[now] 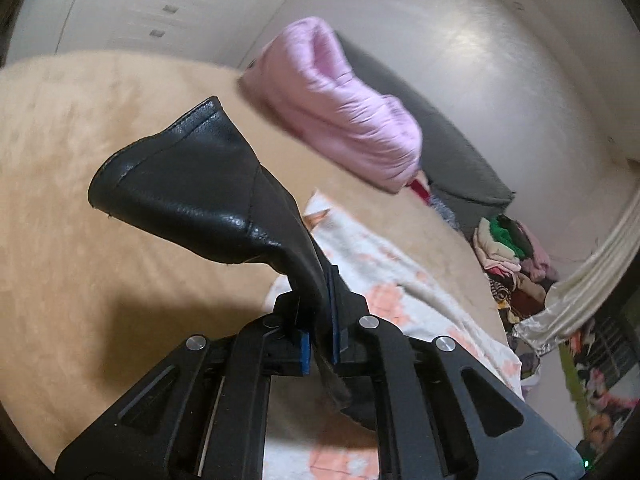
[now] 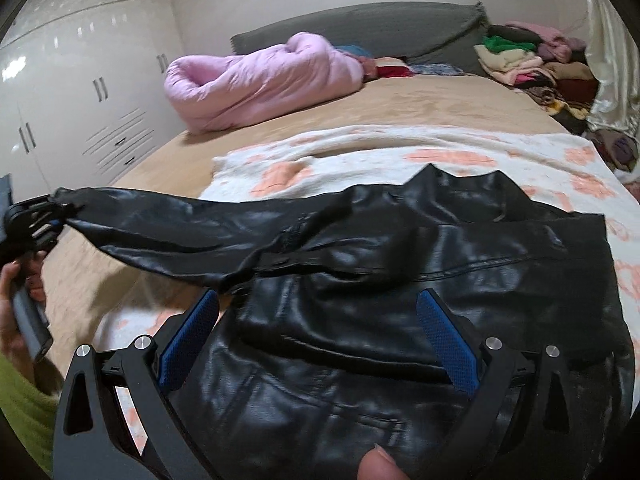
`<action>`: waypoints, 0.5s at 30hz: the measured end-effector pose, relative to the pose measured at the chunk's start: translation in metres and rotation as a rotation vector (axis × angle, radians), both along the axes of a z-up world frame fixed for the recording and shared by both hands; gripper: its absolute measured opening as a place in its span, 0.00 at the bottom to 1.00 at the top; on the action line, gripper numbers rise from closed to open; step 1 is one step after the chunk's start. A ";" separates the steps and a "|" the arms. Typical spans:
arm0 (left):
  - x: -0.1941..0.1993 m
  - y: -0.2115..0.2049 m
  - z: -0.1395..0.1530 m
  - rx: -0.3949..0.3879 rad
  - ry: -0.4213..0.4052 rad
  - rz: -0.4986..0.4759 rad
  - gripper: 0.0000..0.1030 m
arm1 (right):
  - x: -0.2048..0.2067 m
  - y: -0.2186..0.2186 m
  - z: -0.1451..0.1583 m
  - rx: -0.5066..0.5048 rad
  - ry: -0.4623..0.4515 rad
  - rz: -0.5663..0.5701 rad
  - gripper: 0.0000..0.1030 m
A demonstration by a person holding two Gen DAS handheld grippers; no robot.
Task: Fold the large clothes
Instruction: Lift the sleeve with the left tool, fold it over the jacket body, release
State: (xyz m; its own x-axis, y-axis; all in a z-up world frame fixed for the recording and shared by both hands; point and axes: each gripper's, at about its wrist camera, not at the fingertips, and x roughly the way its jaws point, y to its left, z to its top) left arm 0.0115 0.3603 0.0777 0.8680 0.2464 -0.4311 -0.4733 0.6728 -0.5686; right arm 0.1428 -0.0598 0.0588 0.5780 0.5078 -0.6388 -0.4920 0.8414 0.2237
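Folding starts: left gripper jaws clamp the black leather jacket sleeve cuff; right gripper jaws gape empty. Next, carry sleeve across body.

This is a bedroom in a home. A wide bed with a tan cover fills the space ahead of the right tool, and a grey headboard runs along its far end. A rolled pink quilt lies on the bed beyond the tool. To the tool's left stands a glossy white wardrobe with handled doors and drawers. Far right, a heap of clothes lies beside a pale curtain.
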 end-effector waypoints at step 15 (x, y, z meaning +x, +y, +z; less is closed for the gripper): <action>0.028 -0.089 0.046 0.147 -0.117 -0.199 0.01 | 0.004 -0.056 0.012 0.013 -0.038 -0.118 0.96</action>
